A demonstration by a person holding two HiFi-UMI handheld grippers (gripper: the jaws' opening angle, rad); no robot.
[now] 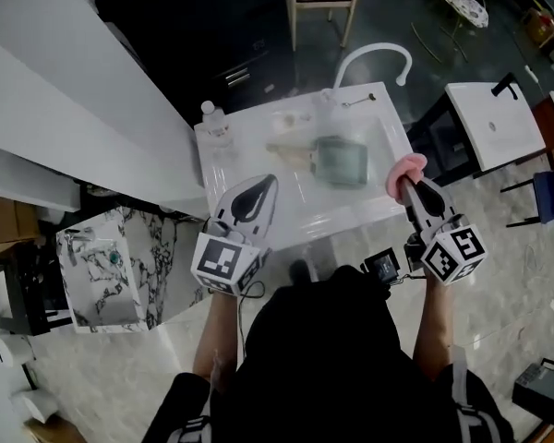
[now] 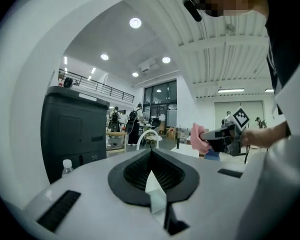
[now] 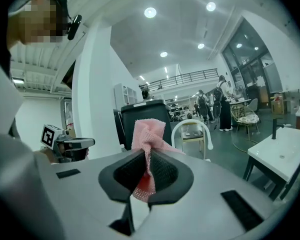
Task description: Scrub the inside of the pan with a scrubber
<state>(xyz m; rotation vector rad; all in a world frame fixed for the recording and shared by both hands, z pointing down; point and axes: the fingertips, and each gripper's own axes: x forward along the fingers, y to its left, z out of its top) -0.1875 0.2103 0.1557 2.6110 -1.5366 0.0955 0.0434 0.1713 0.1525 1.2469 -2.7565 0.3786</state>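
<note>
A grey-green square pan (image 1: 340, 160) with a light handle lies inside the white sink (image 1: 382, 118). My right gripper (image 1: 409, 185) hovers over the sink's front right corner, shut on a pink mesh scrubber (image 1: 408, 166). In the right gripper view the scrubber (image 3: 149, 134) sticks up out of the pinched jaws of the right gripper (image 3: 147, 156). My left gripper (image 1: 269, 182) hangs above the sink's front edge, left of the pan, shut with nothing in it. The left gripper view shows the left gripper (image 2: 151, 153) with its jaws pressed together, and the scrubber (image 2: 197, 137) off to the right.
A white arched faucet (image 1: 377, 55) stands behind the sink. A small clear bottle (image 1: 214, 118) sits on the sink's back left corner. A white table (image 1: 494, 123) is to the right, a marbled block (image 1: 111, 266) to the left, and a tall black cabinet (image 2: 72, 134) behind.
</note>
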